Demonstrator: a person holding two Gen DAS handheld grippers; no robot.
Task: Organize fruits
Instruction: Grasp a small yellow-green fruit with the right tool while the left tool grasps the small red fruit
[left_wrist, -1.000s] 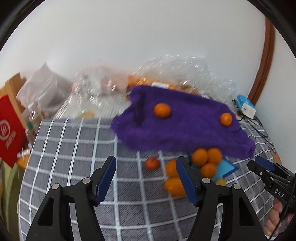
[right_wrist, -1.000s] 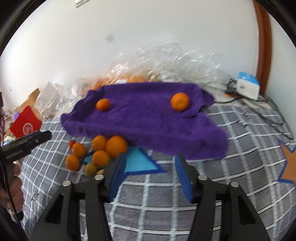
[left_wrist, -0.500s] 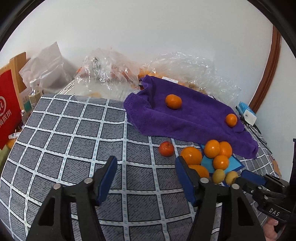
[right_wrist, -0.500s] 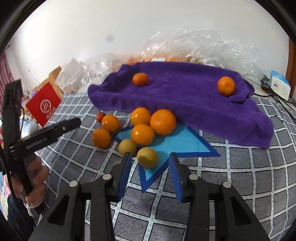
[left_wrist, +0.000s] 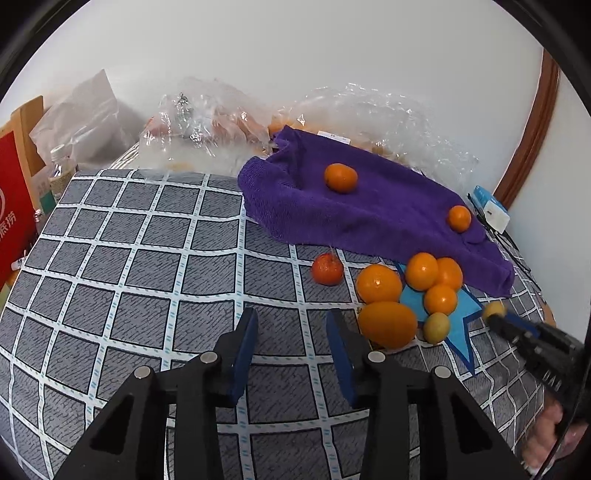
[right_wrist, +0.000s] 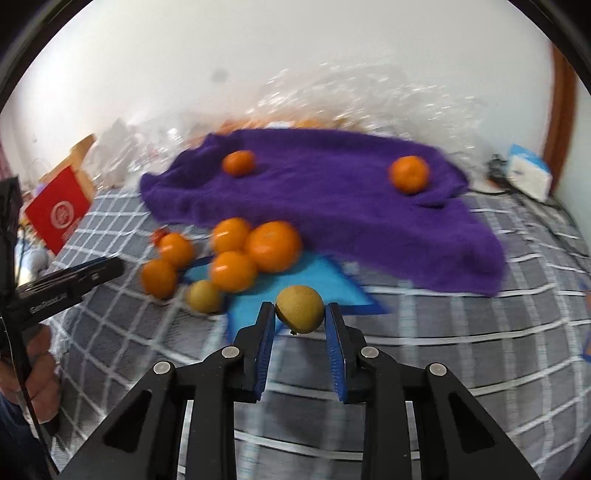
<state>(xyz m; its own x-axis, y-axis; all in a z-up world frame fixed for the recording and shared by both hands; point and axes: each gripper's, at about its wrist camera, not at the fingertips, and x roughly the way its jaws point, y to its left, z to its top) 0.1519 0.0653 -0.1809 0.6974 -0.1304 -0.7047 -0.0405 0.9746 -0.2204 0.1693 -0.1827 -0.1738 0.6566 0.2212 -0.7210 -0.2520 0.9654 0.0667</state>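
Note:
My right gripper (right_wrist: 300, 314) is shut on a small yellow-green fruit (right_wrist: 300, 308) and holds it above the blue star mat (right_wrist: 325, 284); it also shows in the left wrist view (left_wrist: 495, 314). Several oranges (left_wrist: 380, 284) and a second yellow-green fruit (left_wrist: 436, 326) cluster on and beside the mat (left_wrist: 460, 325). A small red fruit (left_wrist: 326, 268) lies to their left. Two oranges (left_wrist: 340, 178) (left_wrist: 459, 218) sit on the purple towel (left_wrist: 369, 210). My left gripper (left_wrist: 291, 325) is open and empty above the checked cloth, left of the cluster.
Clear plastic bags (left_wrist: 207, 129) with fruit lie behind the towel against the wall. A red box (left_wrist: 11, 210) stands at the left edge. A white and blue charger (left_wrist: 491, 206) with cables lies at the far right. The grey checked cloth (left_wrist: 129, 258) covers the surface.
My right gripper closed on a yellow-green fruit from the cluster and lifted it off the mat. My left gripper narrowed somewhat and moved in closer to the cloth.

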